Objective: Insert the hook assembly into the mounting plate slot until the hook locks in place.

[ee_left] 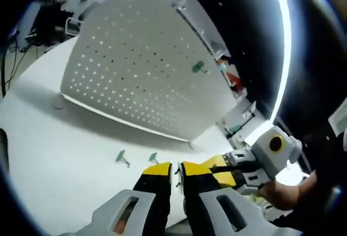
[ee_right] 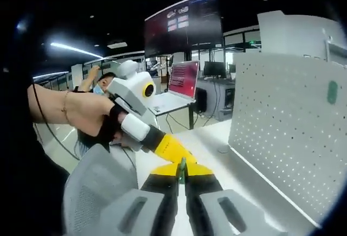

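Standing upright on the white bench [ee_left: 65,154]: a white perforated mounting plate [ee_left: 135,68], rising beyond the left gripper [ee_left: 176,179]. Sitting on the plate's face, toward its right part in the left gripper view: a small green hook [ee_left: 198,67]. Lying on the bench in front of the plate, just ahead of the left gripper: two small green hook pieces [ee_left: 122,157], side by side and slightly apart. Reaching in from the right, just beside the left gripper: the right gripper [ee_left: 217,166]. Pinching between its closed jaws, in the right gripper view: a thin green hook assembly [ee_right: 182,166], left of the plate.
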Motion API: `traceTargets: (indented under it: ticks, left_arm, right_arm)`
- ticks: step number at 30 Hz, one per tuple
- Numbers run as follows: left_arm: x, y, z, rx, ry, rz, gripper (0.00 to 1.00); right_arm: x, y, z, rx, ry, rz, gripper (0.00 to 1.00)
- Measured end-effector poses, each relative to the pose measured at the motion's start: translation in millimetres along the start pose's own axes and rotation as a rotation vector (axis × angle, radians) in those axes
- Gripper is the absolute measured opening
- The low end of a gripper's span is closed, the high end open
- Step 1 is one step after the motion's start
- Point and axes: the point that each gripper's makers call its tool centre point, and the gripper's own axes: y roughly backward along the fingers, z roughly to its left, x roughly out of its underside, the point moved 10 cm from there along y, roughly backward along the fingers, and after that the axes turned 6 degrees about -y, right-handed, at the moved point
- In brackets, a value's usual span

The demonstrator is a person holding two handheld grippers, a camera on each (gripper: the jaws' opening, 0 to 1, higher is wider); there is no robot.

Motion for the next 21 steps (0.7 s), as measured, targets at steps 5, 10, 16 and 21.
traceTargets:
  ticks: [5,10,16,21]
  left_arm:
    - [-2.9,7,3.0,-0.033,-0.055,-0.033,0.32]
    - [-6.5,10,-1.5,-0.027,-0.129,-0.082,0.57]
    - [-6.2,6,-11.3,-0.017,-0.214,-0.089,0.86]
    - [-5.9,3,-21.2,-0.01,-0.268,-0.08,0.97]
  right_arm:
    - [3.0,5,-10,0.031,-0.056,-0.027,0.0]
    - [1.1,11,-18,0.061,-0.093,-0.069,0.0]
    - [-5.3,15,-27,0.089,-0.169,-0.15,0.0]
    - [-12.1,16,-31,0.115,-0.197,-0.208,0.0]
